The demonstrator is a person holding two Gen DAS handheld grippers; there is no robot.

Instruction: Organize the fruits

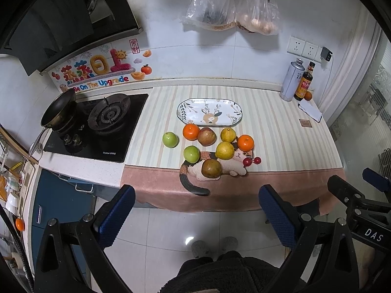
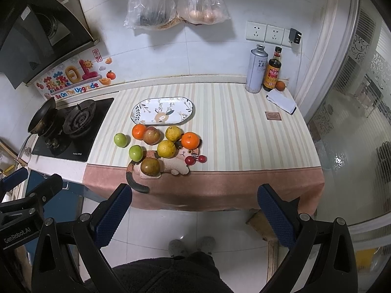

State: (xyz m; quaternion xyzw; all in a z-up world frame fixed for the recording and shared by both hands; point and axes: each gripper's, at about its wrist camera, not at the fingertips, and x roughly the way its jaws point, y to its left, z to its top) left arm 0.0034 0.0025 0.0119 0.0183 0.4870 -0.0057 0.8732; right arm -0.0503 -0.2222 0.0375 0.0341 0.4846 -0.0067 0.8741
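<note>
Oval plate (image 1: 209, 112) lies with its long axis running 9 to 3 o'clock across the striped mat (image 1: 281, 141), white with leaf and deer print, nothing on it. Fruit sits just at its 6 o'clock — two oranges (image 1: 191, 131), two green apples (image 1: 170, 140), two yellow citrus (image 1: 228, 134), one red apple (image 1: 206, 136), one brown fruit (image 1: 211, 168), two cherries (image 1: 251, 161). Left gripper (image 1: 196, 210) and right gripper (image 2: 194, 208) both spread wide, holding nothing, off the counter's near edge.
</note>
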